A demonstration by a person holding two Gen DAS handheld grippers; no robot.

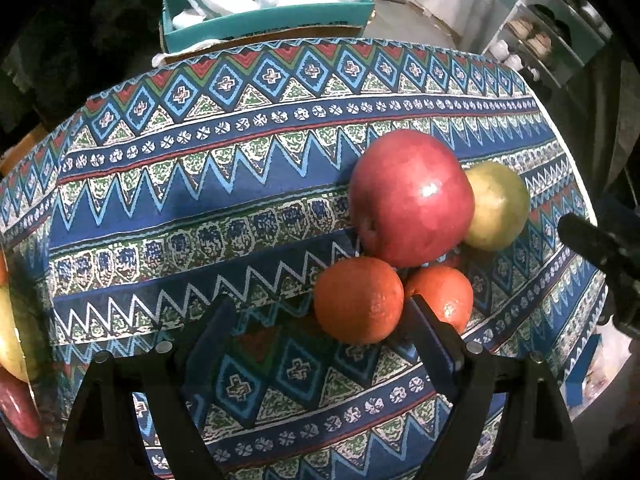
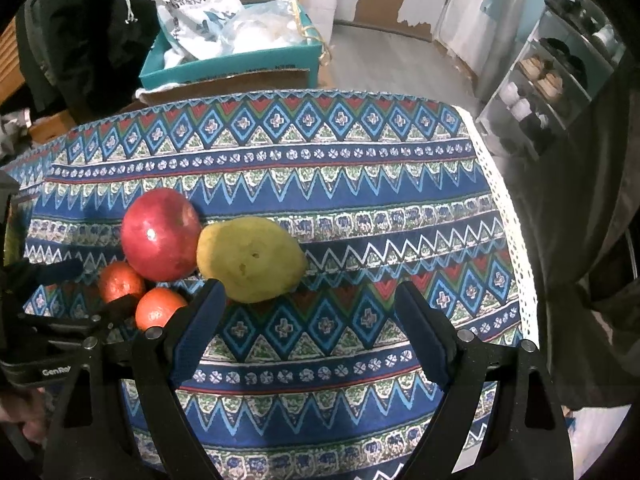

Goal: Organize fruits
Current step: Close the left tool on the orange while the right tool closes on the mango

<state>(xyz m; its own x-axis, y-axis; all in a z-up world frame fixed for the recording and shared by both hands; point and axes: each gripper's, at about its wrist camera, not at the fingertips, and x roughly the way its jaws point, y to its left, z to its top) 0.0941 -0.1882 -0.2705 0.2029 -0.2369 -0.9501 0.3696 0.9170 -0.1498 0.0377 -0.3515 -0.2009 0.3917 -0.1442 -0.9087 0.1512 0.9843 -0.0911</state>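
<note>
Red apple (image 1: 412, 196) beside 2 oranges (image 1: 358, 300)

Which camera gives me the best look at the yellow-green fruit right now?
The right wrist view. There the yellow-green fruit lies nearly whole, just ahead of the right gripper, beside the red apple. In the left wrist view the red apple covers much of it, so only its right part shows.

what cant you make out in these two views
- Fruits at the left edge, left wrist view: cut off by the frame, kind unclear.
- Second orange: partly behind the left gripper finger.
- Print on the teal box, right wrist view: too small.
</note>
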